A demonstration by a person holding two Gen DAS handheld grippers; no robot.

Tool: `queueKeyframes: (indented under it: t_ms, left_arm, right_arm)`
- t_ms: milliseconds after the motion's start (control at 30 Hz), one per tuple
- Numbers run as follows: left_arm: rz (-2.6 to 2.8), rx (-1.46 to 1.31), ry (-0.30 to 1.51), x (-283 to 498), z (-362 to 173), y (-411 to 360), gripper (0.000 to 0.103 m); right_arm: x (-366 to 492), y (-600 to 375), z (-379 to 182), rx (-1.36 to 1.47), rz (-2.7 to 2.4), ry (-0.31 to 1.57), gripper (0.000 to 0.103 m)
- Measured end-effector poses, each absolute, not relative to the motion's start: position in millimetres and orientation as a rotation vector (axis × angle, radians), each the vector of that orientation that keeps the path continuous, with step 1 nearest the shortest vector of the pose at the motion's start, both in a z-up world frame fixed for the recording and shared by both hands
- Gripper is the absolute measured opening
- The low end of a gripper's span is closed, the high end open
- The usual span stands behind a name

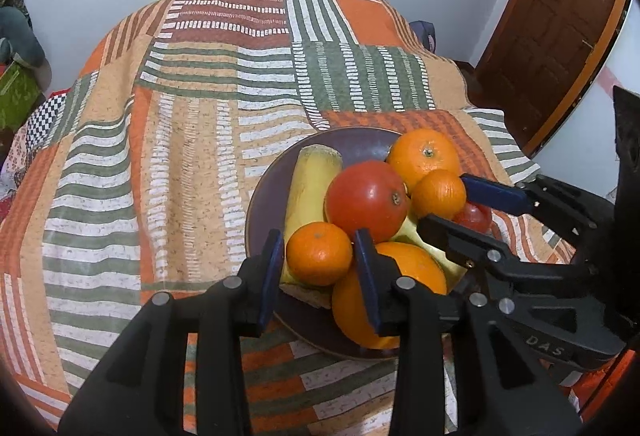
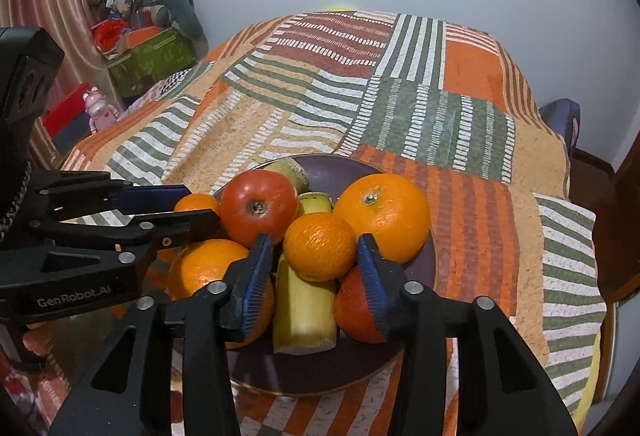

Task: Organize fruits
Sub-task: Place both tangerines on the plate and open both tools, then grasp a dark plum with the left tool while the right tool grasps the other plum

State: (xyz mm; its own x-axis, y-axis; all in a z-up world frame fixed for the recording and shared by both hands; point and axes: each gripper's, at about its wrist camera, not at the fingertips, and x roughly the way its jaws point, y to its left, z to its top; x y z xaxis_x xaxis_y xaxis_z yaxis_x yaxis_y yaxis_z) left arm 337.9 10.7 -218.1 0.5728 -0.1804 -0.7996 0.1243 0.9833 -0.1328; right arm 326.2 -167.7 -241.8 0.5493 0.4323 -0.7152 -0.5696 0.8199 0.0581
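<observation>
Right now both grippers sit low over the heaped plate [image 2: 416, 320], each straddling a mandarin. Left gripper [image 1: 318, 256] has its jaws open around the near small mandarin [image 1: 319, 252]; pads look close to or just grazing the skin, can't tell if they're pressing. Right gripper [image 2: 316, 256] is likewise open, its blue pads flanking the centre mandarin [image 2: 319, 246] with a sliver of gap on each side.

Behind those: the big tomato [image 1: 366, 200], the large orange [image 2: 382, 216], and pale sugarcane-like stalks [image 2: 304, 310] under the pile, all on the plate atop the patchwork tablecloth [image 1: 160, 139].

Risks: the fruit is stacked loose, so lifting either mandarin could let the tomato roll off the rim. The two grippers are very close; closing or lifting together could knock them into each other.

Views: the left wrist view shows a small red fruit [image 1: 474, 216] behind the right gripper's finger; the right wrist view shows a second tomato [image 2: 356, 310] low by its own right pad, plus the near orange [image 2: 212, 270] beside the left gripper.
</observation>
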Motion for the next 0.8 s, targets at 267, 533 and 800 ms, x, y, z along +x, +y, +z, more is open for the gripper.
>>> queueKeyframes:
  t_ms: [267,533,800]
  left_arm:
    - [-0.187,-0.07,0.924,320,-205,13,0.048]
    - [-0.191,-0.043,0.892,287,-183,13,0.05]
    - [-0.173,-0.037,0.88,247,-169,24,0.053]
  right_arm:
    - [314,-175,-235,-0.186,0.59,0.78,0.05]
    - [292,-185,-223,-0.16,0.586,0.772,0.05]
    - [264,-187,-211,-0.158,0.593,0.755,0.05]
